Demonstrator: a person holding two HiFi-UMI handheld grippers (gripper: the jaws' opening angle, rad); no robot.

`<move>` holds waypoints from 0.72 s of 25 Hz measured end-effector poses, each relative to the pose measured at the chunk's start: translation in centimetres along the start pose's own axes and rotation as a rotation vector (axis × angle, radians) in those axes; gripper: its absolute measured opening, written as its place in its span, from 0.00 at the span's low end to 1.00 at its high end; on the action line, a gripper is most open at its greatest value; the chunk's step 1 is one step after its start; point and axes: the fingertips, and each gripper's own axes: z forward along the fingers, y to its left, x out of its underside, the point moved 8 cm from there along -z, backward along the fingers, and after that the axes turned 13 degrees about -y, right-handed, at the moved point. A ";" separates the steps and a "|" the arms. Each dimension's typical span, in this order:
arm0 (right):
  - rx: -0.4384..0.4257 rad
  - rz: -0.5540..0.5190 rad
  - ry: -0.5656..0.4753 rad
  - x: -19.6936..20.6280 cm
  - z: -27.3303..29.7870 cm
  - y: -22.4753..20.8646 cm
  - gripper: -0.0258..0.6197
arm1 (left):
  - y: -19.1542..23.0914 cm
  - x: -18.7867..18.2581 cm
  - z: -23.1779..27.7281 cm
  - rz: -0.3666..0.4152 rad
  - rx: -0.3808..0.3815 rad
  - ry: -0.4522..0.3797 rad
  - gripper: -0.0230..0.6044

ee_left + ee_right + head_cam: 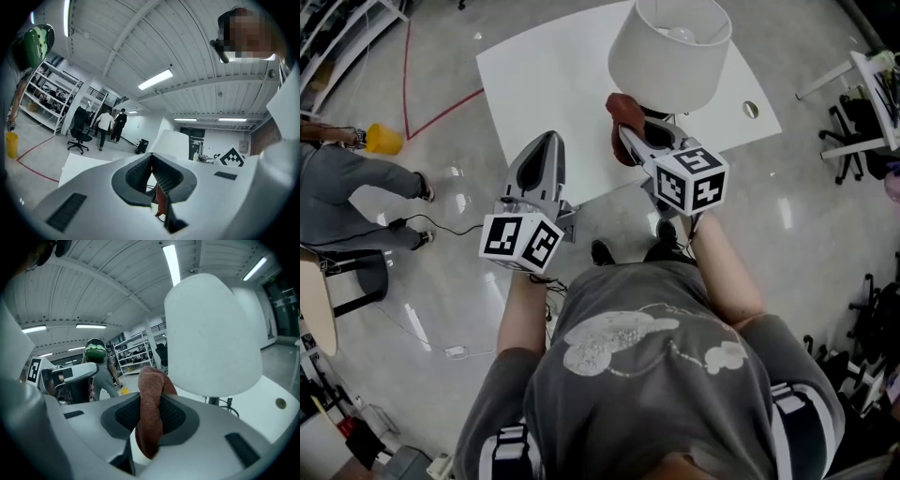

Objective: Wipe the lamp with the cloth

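A lamp with a white shade (670, 52) stands near the front edge of a white table (544, 75). My right gripper (626, 131) is shut on a reddish-brown cloth (623, 112), which it holds just left of and below the shade. In the right gripper view the cloth (151, 413) sticks up between the jaws of the right gripper (150, 420), with the shade (213, 333) close ahead to the right and the lamp's stem (213, 401) under it. My left gripper (546, 142) hovers over the table's front edge, left of the cloth, its jaws together on nothing. The left gripper (152, 177) points toward the lamp.
A small round hole (751, 110) is in the table at its right. A seated person's legs (356, 183) and a yellow object (382, 141) are on the left, with a cable (441, 225) on the floor. Office chairs (862, 122) stand at the right.
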 end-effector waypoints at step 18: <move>-0.037 -0.106 -0.298 -12.0 -2.0 2.3 0.18 | -2.7 -2.3 5.5 0.062 0.108 -0.012 0.05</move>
